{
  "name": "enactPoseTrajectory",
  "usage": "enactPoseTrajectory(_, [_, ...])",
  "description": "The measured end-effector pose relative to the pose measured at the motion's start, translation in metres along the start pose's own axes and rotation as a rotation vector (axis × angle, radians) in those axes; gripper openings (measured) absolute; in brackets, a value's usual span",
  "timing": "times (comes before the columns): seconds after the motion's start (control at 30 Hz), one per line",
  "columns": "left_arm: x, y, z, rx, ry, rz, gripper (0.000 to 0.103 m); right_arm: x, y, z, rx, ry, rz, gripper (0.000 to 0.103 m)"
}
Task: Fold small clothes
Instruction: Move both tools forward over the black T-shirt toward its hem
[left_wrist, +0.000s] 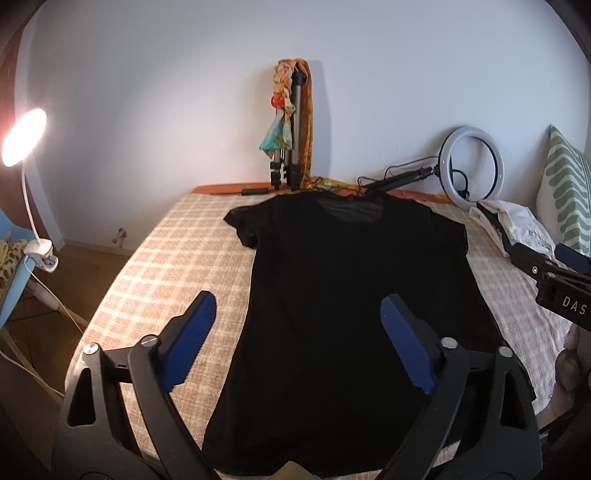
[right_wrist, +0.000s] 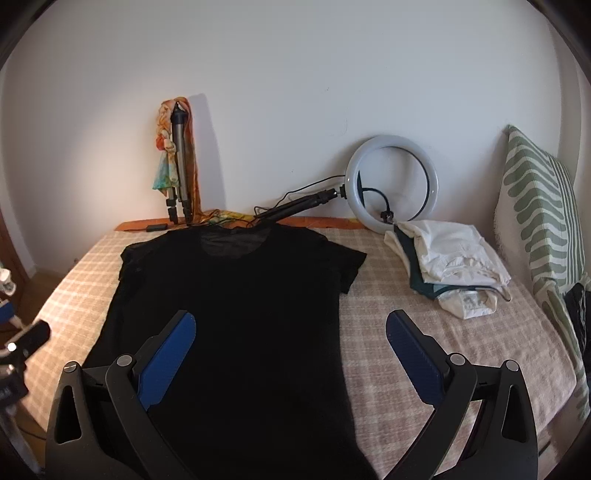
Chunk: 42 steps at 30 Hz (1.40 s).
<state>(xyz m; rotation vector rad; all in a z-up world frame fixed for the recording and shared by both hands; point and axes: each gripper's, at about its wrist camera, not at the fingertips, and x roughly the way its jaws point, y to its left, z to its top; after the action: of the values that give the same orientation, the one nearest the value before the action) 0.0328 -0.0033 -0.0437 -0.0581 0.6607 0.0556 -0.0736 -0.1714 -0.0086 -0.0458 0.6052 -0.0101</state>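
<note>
A black T-shirt (left_wrist: 351, 295) lies flat on the checked bedspread (left_wrist: 155, 266), neck toward the wall, hem toward me. It also shows in the right wrist view (right_wrist: 229, 302). My left gripper (left_wrist: 299, 306) is open and empty, held above the shirt's lower left part. My right gripper (right_wrist: 291, 328) is open and empty, above the shirt's lower right edge. The right gripper's body shows at the right edge of the left wrist view (left_wrist: 554, 280). The left gripper's body shows at the left edge of the right wrist view (right_wrist: 22, 343).
A pile of white and dark green clothes (right_wrist: 454, 266) lies on the bed at the right. A ring light (right_wrist: 393, 184) and a tripod with a scarf (right_wrist: 179, 162) lean against the wall. A green-patterned pillow (right_wrist: 539, 221) stands far right. A lit clip lamp (left_wrist: 24, 136) stands left.
</note>
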Motion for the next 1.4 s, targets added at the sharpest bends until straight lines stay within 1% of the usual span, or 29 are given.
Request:
enactPoseTrajectory(0.03, [0.003, 0.002, -0.002, -0.012, 0.014, 0.003, 0.09, 0.002, 0.006, -0.001, 0.004, 0.011, 0.025, 0.101])
enactPoseTrajectory(0.1, [0.008, 0.006, -0.007, -0.037, 0.042, 0.007, 0.09, 0.003, 0.015, -0.002, -0.013, 0.018, 0.041, 0.099])
enactPoseTrajectory(0.2, [0.014, 0.01, -0.016, -0.056, 0.08, 0.022, 0.09, -0.001, 0.035, -0.004, -0.095, 0.004, 0.05, 0.097])
enactPoseTrajectory(0.3, [0.018, 0.017, -0.026, -0.066, 0.092, 0.038, 0.089, -0.007, 0.047, -0.002, -0.133, -0.017, 0.074, 0.095])
enactPoseTrajectory(0.4, [0.022, 0.028, -0.038, -0.082, 0.121, 0.05, 0.087, -0.005, 0.052, 0.005, -0.135, -0.01, 0.105, 0.082])
enactPoseTrajectory(0.43, [0.023, 0.031, -0.04, -0.092, 0.132, 0.046, 0.087, -0.002, 0.054, 0.009, -0.125, 0.008, 0.138, 0.077])
enactPoseTrajectory(0.53, [0.029, 0.041, -0.047, -0.122, 0.167, 0.039, 0.086, 0.003, 0.058, 0.018, -0.109, 0.013, 0.171, 0.076])
enactPoseTrajectory(0.6, [0.032, 0.046, -0.051, -0.135, 0.18, 0.029, 0.086, 0.006, 0.063, 0.022, -0.121, 0.015, 0.185, 0.076])
enactPoseTrajectory(0.7, [0.034, 0.052, -0.058, -0.152, 0.169, 0.028, 0.085, 0.015, 0.074, 0.03, -0.155, 0.03, 0.245, 0.076])
enactPoseTrajectory(0.77, [0.034, 0.058, -0.062, -0.173, 0.174, 0.016, 0.085, 0.021, 0.081, 0.035, -0.176, 0.035, 0.263, 0.076])
enactPoseTrajectory(0.83, [0.034, 0.066, -0.065, -0.205, 0.17, -0.009, 0.085, 0.031, 0.091, 0.043, -0.221, 0.045, 0.277, 0.076])
enactPoseTrajectory(0.9, [0.032, 0.069, -0.067, -0.212, 0.154, -0.015, 0.085, 0.043, 0.103, 0.054, -0.264, 0.051, 0.284, 0.076])
enactPoseTrajectory(0.97, [0.033, 0.071, -0.07, -0.209, 0.152, -0.014, 0.085, 0.053, 0.107, 0.061, -0.278, 0.058, 0.296, 0.076])
enactPoseTrajectory(1.07, [0.04, 0.071, -0.075, -0.208, 0.165, -0.027, 0.085, 0.075, 0.115, 0.074, -0.281, 0.078, 0.342, 0.075])
enactPoseTrajectory(1.1, [0.042, 0.07, -0.077, -0.207, 0.167, -0.03, 0.084, 0.084, 0.119, 0.078, -0.273, 0.093, 0.357, 0.072])
enactPoseTrajectory(1.13, [0.045, 0.071, -0.079, -0.205, 0.174, -0.022, 0.084, 0.098, 0.125, 0.083, -0.265, 0.121, 0.378, 0.064])
enactPoseTrajectory(1.17, [0.045, 0.072, -0.081, -0.209, 0.176, -0.024, 0.084, 0.106, 0.127, 0.085, -0.259, 0.139, 0.392, 0.061])
enactPoseTrajectory(1.27, [0.046, 0.076, -0.087, -0.206, 0.188, 0.001, 0.083, 0.141, 0.145, 0.092, -0.243, 0.2, 0.43, 0.059])
enactPoseTrajectory(1.33, [0.048, 0.081, -0.091, -0.211, 0.2, 0.014, 0.083, 0.168, 0.17, 0.096, -0.252, 0.239, 0.46, 0.059])
enactPoseTrajectory(1.4, [0.051, 0.084, -0.097, -0.216, 0.219, 0.008, 0.083, 0.188, 0.191, 0.097, -0.271, 0.265, 0.489, 0.059])
